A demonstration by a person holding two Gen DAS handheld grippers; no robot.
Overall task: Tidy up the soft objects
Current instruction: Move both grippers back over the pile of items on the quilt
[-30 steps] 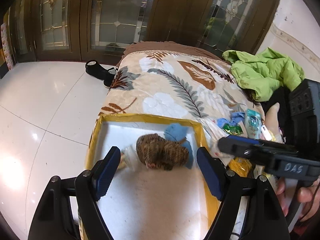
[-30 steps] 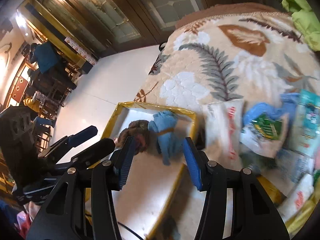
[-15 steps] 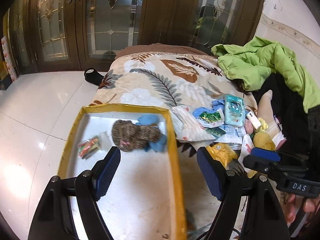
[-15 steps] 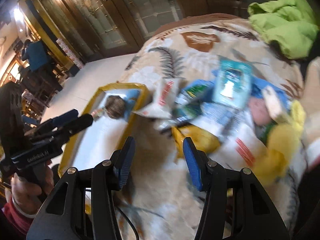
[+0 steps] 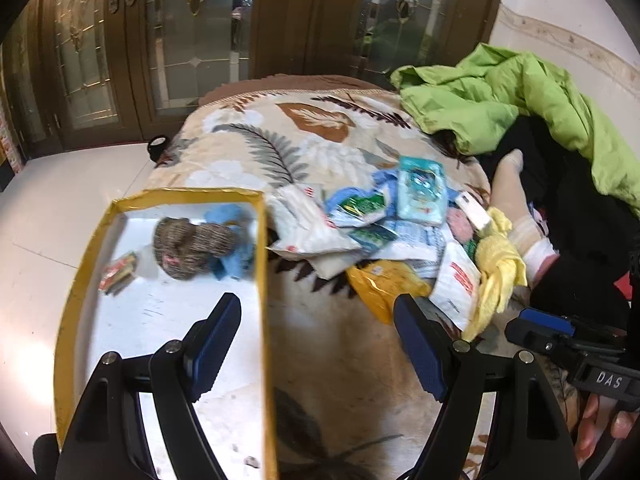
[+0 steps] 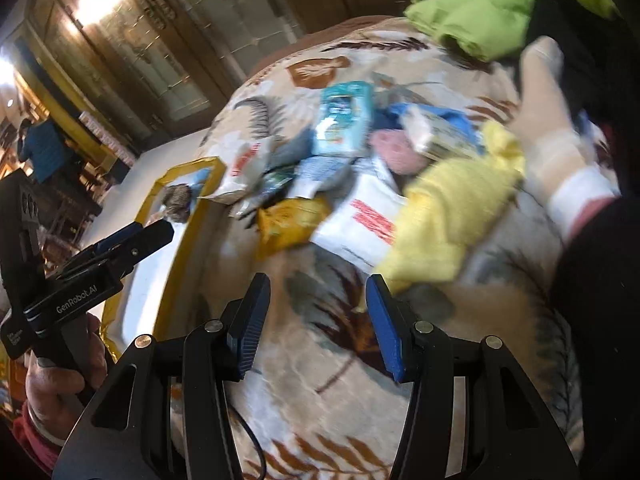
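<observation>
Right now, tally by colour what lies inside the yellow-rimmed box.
Brown: 1, the knitted piece
Blue: 1, the cloth
Red and green: 1, the small packet
Total: 3

Your scene in colour: warm cream, gold, blue and lime.

You have a cream blanket (image 5: 256,152) patterned with grey fern fronds and rust-brown leaves. On your left sits a gold-rimmed box (image 5: 262,264) with a white floor, holding a brown-flecked knitted item (image 5: 188,244) and a light blue cloth (image 5: 236,240). Right of it, you see a teal packet (image 5: 422,190), an orange-yellow pouch (image 5: 380,284), a pale yellow cloth (image 6: 448,216) and a pink item (image 6: 394,152). Far right lies a lime-green jacket (image 5: 500,96).
</observation>
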